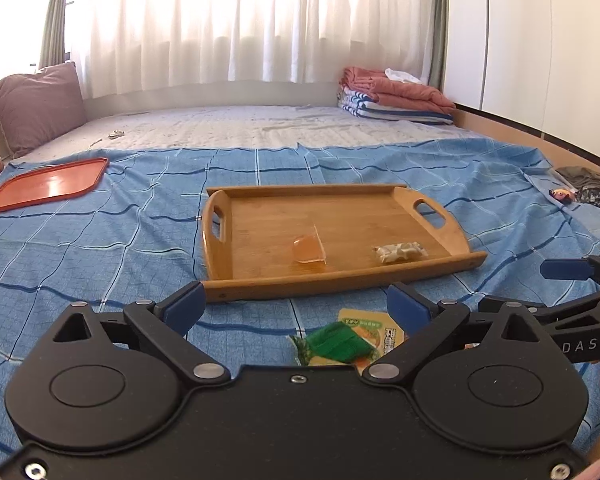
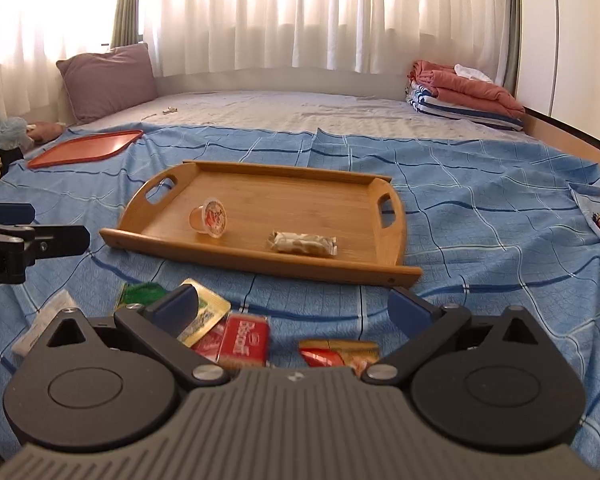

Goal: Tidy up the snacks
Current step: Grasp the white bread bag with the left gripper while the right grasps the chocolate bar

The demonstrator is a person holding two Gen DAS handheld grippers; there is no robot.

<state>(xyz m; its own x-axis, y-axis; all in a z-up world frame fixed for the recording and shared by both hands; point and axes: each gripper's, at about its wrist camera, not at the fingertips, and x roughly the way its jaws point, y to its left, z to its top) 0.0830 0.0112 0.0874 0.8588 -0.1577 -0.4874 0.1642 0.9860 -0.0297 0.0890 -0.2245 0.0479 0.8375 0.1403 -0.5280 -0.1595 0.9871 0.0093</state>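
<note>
**Right wrist view: two snacks on the tray, both tongs empty over the pile**

Right wrist view shows my right tongs spread wide with nothing between the pads. Below them on the blue checked bedsheet lie the loose snacks: a red Biscoff packet, a red-and-gold wrapper just beside it, and a yellow sachet partly behind my left finger. A green packet peeks out further left.

The wooden tray sits beyond them on the bed. Two things are in it: a jelly cup tipped on its side and a pale wrapped bar, well apart from each other.

In the left wrist view my left tongs are also spread and hold nothing. They hang above the green packet that lies on the yellow sachet. The orange tray far left looks bare.

I judge I am between placements, about to pick the next snack from the pile. The next move calls for lowering one pair of tongs over a single packet. The Biscoff packet suits the right pair, the green packet the left. The packets are flat and overlap, so I should come in low and pinch one edge, taking care not to drag its neighbour along.
</note>
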